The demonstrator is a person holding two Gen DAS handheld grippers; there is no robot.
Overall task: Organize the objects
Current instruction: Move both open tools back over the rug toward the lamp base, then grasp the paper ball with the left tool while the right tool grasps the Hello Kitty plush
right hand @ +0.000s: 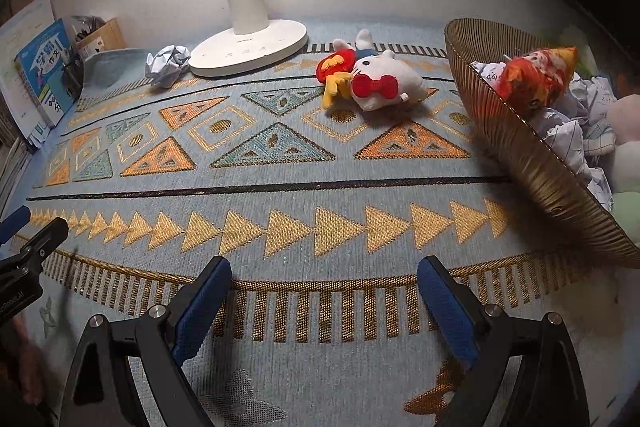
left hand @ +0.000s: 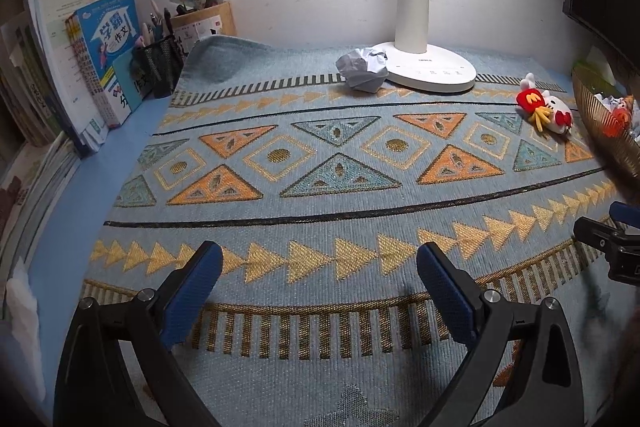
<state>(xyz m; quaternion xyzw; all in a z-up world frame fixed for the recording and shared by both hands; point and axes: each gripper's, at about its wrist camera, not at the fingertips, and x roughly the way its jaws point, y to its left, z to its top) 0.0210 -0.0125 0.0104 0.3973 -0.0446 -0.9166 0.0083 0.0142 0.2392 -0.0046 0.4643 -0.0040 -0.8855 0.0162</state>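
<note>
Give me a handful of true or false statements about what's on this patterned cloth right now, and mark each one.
1. The crumpled paper ball lies beside the lamp base. True.
2. The plush toy is inside the gold bowl. False: it lies on the cloth, outside the bowl.
3. The right gripper is open with nothing between its fingers. True.
4. The left gripper is shut on the paper ball. False: it is open and empty.
5. The gold bowl is empty. False: it holds crumpled paper and a snack bag.
</note>
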